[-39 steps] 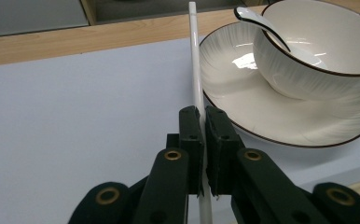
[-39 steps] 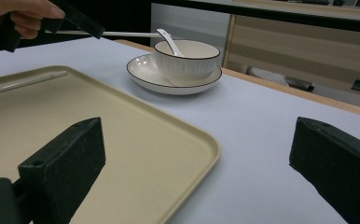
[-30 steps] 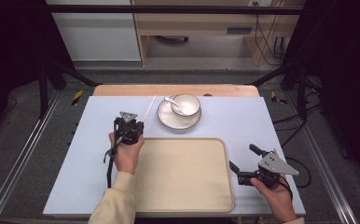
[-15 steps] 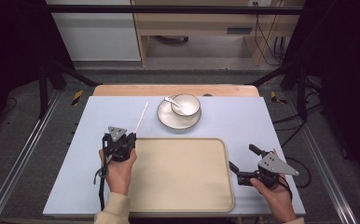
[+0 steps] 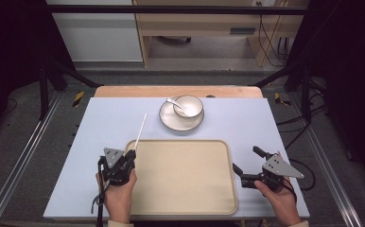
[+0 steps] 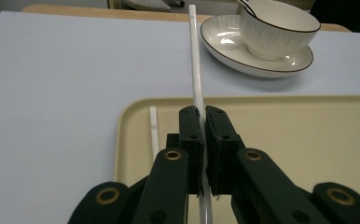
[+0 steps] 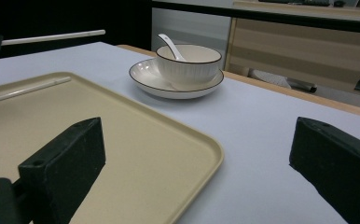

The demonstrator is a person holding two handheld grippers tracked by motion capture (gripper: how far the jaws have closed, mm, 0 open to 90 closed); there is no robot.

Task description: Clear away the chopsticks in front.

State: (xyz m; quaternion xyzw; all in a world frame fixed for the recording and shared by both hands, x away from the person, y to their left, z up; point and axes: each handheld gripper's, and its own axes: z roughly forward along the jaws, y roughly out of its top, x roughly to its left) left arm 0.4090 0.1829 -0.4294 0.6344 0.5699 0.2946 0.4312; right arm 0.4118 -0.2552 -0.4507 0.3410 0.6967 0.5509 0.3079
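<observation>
Chopstick [image 6: 196, 70], white and slim, was clamped between the left gripper [image 6: 200, 122] fingers above the tray [image 5: 185, 208] rim at lower left of the high view, a second chopstick [image 6: 154, 130] already lying in the tray; the next move likely called for lowering and releasing it alongside, while the right gripper [image 5: 245, 165] fingers stood apart at lower right.

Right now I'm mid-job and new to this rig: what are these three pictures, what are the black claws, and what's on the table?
There is no robot arm: a person holds a black two-jaw claw in each hand. The high view looks down on the pale blue table; the other two views ride on the claws.

The left claw is shut on a thin white stick at the near left corner of the beige plastic tray. A second white stick lies in the tray beside it.

The right claw is open, holding nothing, right of the tray.

Farther back, a white ribbed bowl with a white spoon sits on a white plate.
</observation>
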